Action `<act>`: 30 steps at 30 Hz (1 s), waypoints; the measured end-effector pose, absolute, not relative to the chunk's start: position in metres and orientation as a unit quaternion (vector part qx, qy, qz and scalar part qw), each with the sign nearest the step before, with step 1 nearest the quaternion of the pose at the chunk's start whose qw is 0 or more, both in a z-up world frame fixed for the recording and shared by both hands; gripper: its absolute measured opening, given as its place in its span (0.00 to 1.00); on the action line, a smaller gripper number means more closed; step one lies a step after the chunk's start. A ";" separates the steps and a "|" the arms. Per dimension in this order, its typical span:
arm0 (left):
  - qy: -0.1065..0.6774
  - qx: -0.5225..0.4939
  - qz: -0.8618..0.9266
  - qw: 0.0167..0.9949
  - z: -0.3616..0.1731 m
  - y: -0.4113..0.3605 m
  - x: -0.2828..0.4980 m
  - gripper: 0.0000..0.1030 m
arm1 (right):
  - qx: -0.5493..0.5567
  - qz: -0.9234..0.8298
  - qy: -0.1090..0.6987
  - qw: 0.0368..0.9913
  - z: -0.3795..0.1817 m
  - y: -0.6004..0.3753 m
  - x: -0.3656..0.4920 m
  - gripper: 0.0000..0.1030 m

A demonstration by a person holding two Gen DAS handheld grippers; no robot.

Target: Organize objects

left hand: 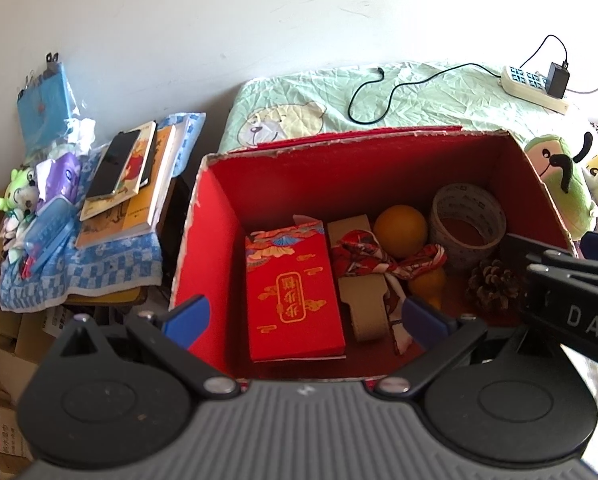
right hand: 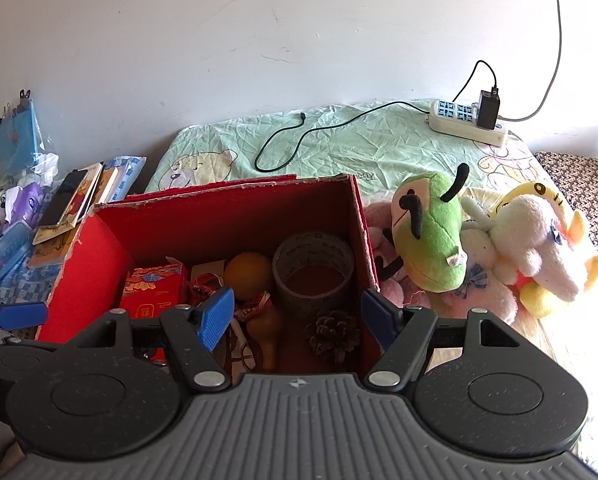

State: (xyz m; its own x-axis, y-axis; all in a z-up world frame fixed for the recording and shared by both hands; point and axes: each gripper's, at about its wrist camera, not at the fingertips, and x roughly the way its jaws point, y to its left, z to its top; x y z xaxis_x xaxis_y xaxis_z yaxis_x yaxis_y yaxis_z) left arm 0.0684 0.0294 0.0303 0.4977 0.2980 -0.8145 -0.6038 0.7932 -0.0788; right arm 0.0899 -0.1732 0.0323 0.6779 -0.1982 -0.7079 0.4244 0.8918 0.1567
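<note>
The red box (left hand: 219,216) sits on the bed (right hand: 359,148) at its near edge, holding a red envelope (left hand: 291,292), an orange (left hand: 401,230), a tape roll (left hand: 467,220) and a pine cone (left hand: 493,286). Plush toys (right hand: 431,236) lie just beside the box's right wall. The left gripper (left hand: 305,318) and right gripper (right hand: 297,318) hover over the box's near rim, jaws spread apart, holding nothing.

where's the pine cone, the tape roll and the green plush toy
pine cone (right hand: 333,334): right wrist view, on the middle of its scales
tape roll (right hand: 313,254): right wrist view, on its outer wall near the top rim
green plush toy (right hand: 435,232): right wrist view, on its green body
</note>
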 end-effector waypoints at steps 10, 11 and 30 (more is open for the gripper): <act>0.420 -0.187 0.272 0.845 0.026 0.031 0.060 0.99 | 0.161 -0.162 0.359 0.905 0.029 -0.167 0.088 0.71; 0.419 -0.188 0.273 0.845 0.026 0.031 0.060 0.99 | 0.160 -0.161 0.359 0.905 0.029 -0.167 0.089 0.71; 0.414 -0.193 0.289 0.841 0.022 0.037 0.056 0.99 | 0.165 -0.169 0.357 0.904 0.027 -0.171 0.087 0.71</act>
